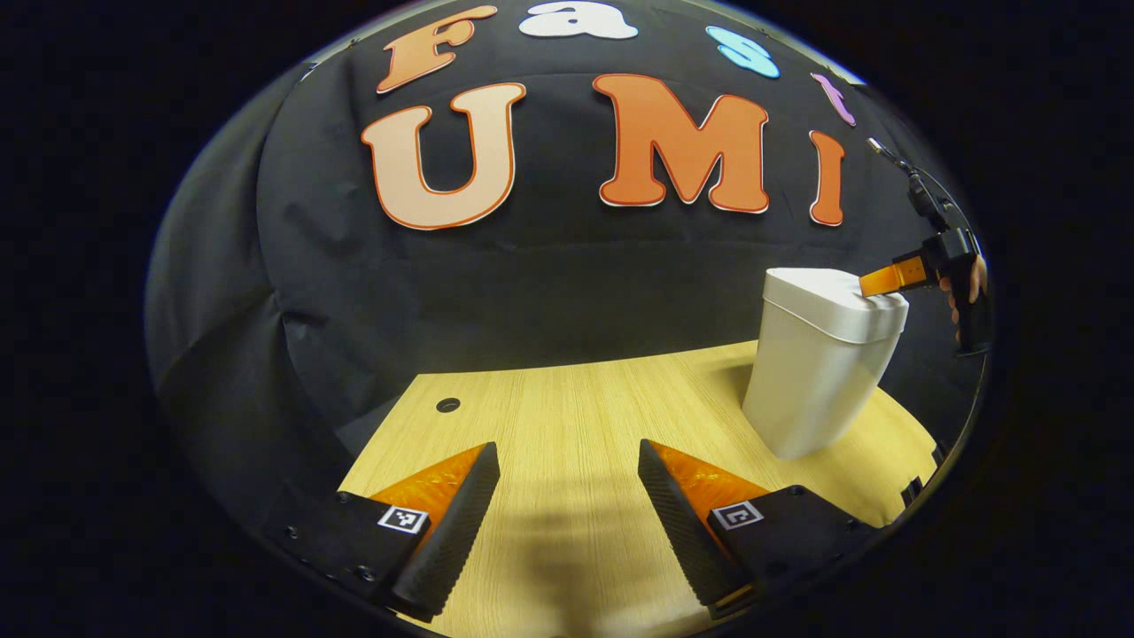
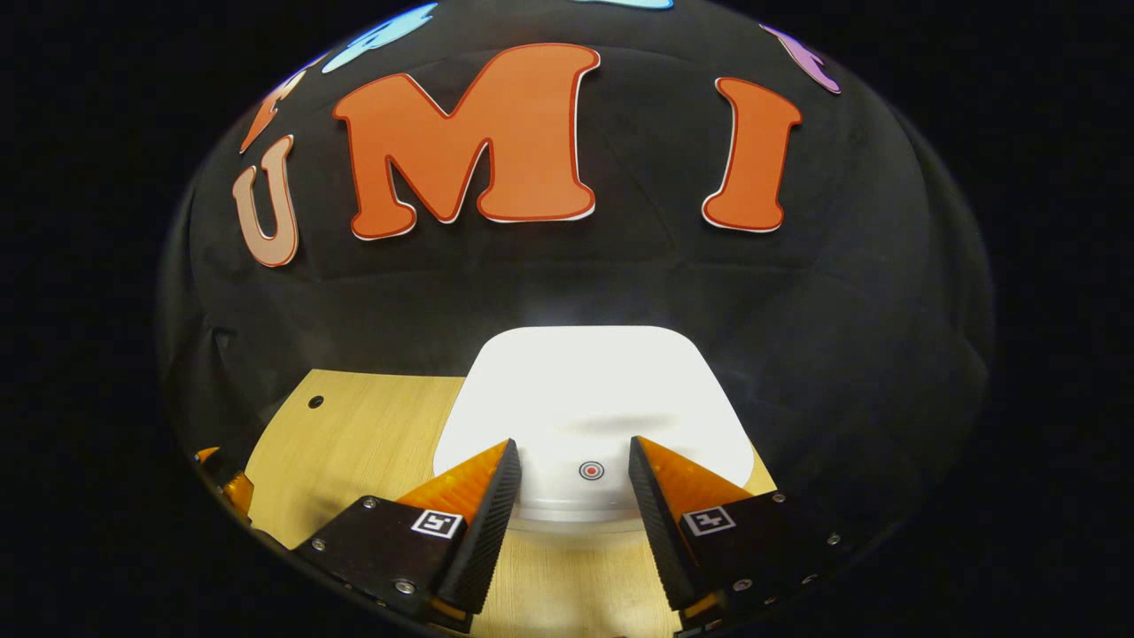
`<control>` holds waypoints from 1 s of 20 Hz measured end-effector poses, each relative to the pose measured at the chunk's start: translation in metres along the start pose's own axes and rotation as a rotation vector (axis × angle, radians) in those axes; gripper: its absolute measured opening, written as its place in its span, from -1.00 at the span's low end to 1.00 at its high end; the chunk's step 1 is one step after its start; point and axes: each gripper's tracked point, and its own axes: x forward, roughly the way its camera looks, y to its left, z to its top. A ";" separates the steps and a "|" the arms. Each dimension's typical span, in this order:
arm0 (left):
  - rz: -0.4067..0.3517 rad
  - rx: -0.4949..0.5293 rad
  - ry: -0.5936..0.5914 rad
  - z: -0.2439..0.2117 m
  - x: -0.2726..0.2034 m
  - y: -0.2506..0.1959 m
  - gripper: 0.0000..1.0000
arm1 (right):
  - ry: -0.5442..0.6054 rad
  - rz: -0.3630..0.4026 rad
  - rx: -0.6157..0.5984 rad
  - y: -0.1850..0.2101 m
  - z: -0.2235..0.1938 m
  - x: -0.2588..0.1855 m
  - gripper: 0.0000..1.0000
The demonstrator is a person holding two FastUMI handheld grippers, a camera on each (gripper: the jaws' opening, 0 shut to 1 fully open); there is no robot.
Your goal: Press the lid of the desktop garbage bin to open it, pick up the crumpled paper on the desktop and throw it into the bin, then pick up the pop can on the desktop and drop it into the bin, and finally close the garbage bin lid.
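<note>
Two grippers, both spread wide and empty: right gripper (image 2: 574, 461) at the closed lid (image 2: 589, 399) of the garbage bin (image 1: 819, 372) — at two o'clock on the desk (image 1: 567, 425) — left gripper (image 1: 567, 474) low. An off-centre push could tip the bin.

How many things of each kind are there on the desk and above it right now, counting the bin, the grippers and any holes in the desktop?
Garbage bin: 1, white, lid down
Grippers: 2, the left gripper above the desktop, the right gripper at the bin's lid
Round hole in the desktop: 1
Total: 4
</note>
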 end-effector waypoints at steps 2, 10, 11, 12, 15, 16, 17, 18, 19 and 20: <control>0.002 0.005 -0.016 0.007 -0.001 0.001 1.00 | -0.016 -0.001 0.014 0.000 0.002 -0.002 0.51; 0.017 0.007 -0.101 0.050 -0.011 0.017 1.00 | -0.091 0.024 0.000 0.024 -0.002 -0.017 0.50; 0.018 0.007 -0.115 0.058 -0.013 0.015 1.00 | -0.108 0.032 -0.006 0.030 -0.001 -0.019 0.50; 0.016 0.007 -0.129 0.065 -0.015 0.015 1.00 | -0.129 0.037 -0.015 0.034 0.000 -0.022 0.51; 0.019 0.018 -0.168 0.083 -0.015 0.016 0.96 | -0.182 0.040 -0.046 0.044 0.001 -0.033 0.56; 0.017 0.022 -0.182 0.088 -0.017 0.015 0.96 | -0.202 0.044 -0.051 0.049 0.002 -0.037 0.58; 0.015 0.027 -0.195 0.092 -0.021 0.014 0.96 | -0.219 0.049 -0.050 0.054 0.004 -0.040 0.59; 0.016 0.032 -0.207 0.096 -0.021 0.013 1.00 | -0.233 0.056 -0.046 0.057 0.005 -0.043 0.63; 0.015 0.035 -0.217 0.100 -0.023 0.011 1.00 | -0.247 0.063 -0.044 0.062 0.005 -0.046 0.65; 0.016 0.037 -0.228 0.104 -0.024 0.011 1.00 | -0.263 0.067 -0.044 0.067 0.006 -0.049 0.70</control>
